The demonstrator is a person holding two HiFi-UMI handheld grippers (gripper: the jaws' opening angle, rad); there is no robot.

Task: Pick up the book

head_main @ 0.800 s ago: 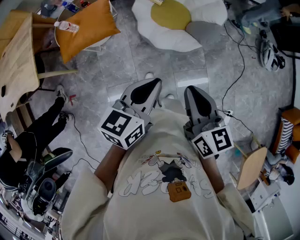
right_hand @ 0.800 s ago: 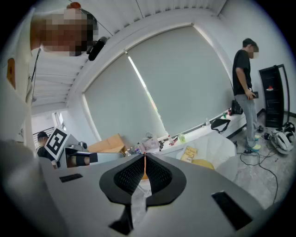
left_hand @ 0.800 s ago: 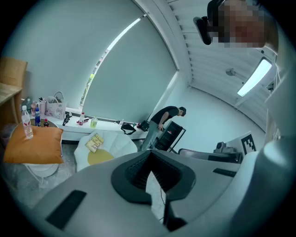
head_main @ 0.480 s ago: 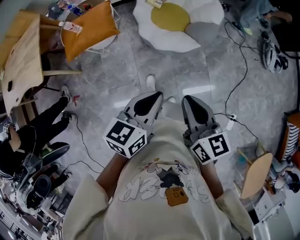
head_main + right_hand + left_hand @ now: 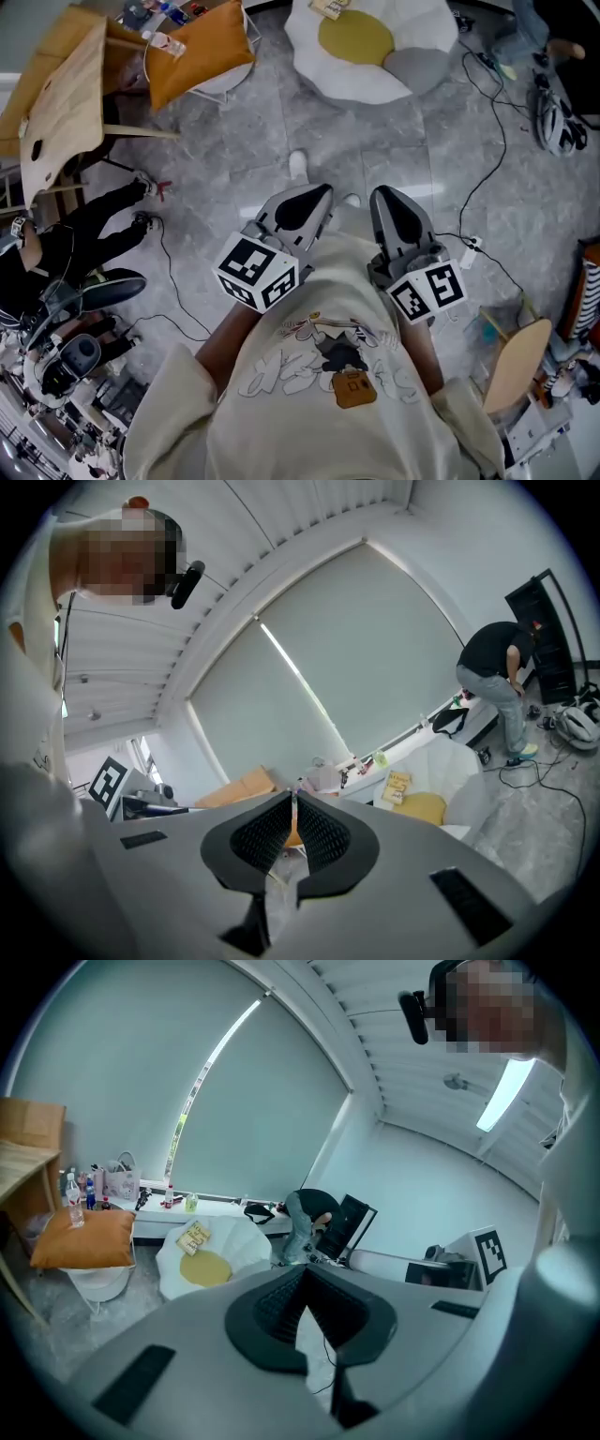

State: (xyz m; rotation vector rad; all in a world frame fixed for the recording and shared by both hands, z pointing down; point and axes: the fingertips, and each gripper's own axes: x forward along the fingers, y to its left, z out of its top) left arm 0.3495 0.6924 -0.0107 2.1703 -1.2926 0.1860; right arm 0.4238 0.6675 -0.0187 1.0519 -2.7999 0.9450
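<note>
- Orange pillow point(image 5: 199, 47): well ahead of the left claw, off to its left.
- Left claw point(image 5: 309, 200): jaws pressed together, nothing between them; held over the floor at the person's front.
- Book point(image 5: 330, 7): flat on the white flower cushion point(image 5: 314, 56), touching its yellow centre; well ahead of both claws, untouched.
- Right claw point(image 5: 386, 199): jaws pressed together, empty; just beside the left claw.
</note>
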